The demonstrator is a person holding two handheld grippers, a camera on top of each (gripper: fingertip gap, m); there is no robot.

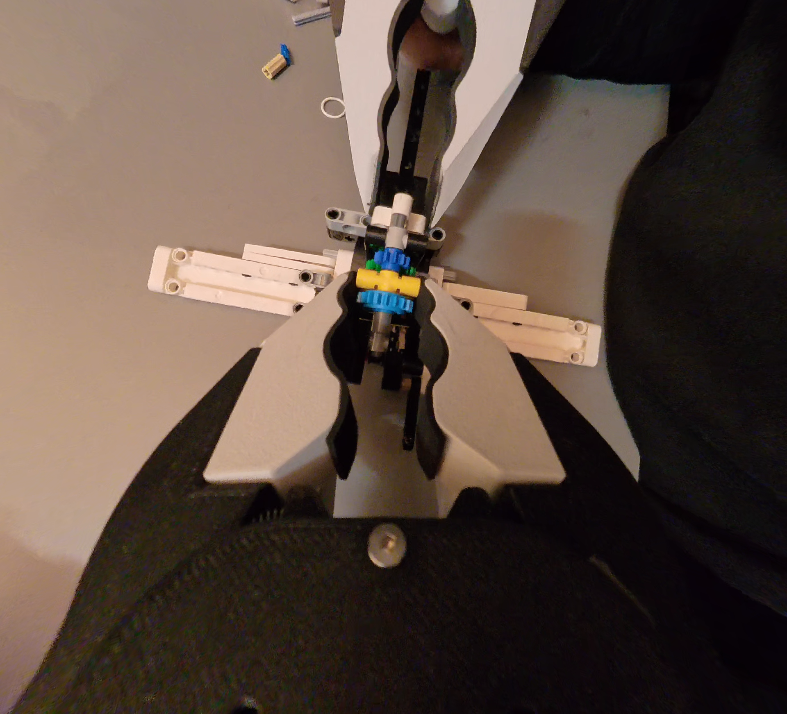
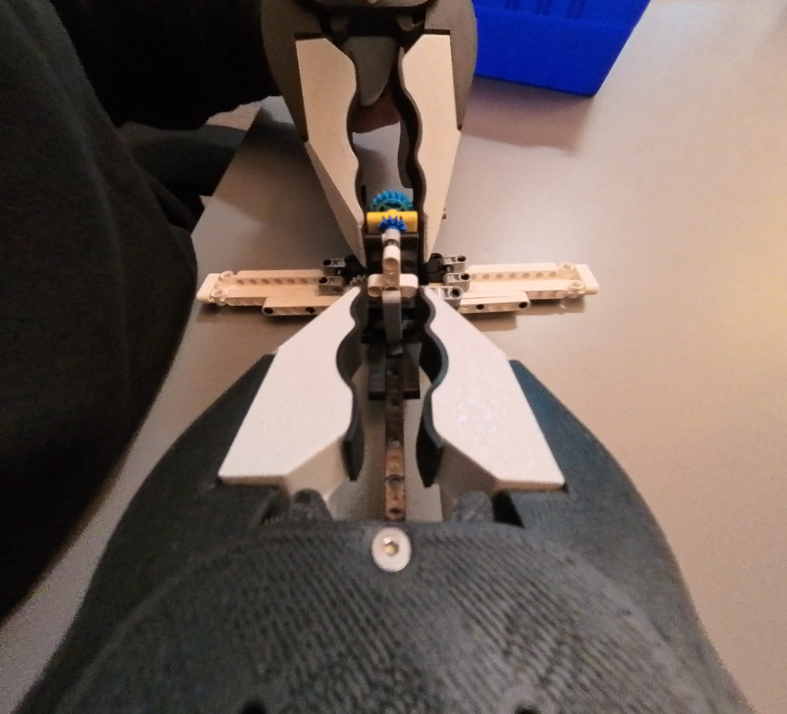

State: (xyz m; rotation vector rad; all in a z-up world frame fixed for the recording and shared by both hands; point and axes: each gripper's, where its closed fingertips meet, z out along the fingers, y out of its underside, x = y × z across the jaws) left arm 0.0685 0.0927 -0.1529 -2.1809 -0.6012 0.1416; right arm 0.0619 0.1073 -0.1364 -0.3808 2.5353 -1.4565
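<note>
Left gripper (image 1: 388, 289) pinches the brick model (image 1: 385, 268) at its yellow connector (image 1: 388, 279); right gripper (image 2: 391, 302) clamps its black frame (image 2: 394, 378), so both should hold level.

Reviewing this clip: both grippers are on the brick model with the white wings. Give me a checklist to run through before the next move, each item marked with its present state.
1. Left gripper closed on the model at the yellow piece: ok.
2. Right gripper closed on the model's black frame from the opposite end: ok.
3. Grippers apart from each other: ok.
4. Both white wings low over the table; touching it: cannot tell.
5. Loose parts and ring lie apart from the model: ok.
6. Blue bin away from the grippers: ok.
</note>
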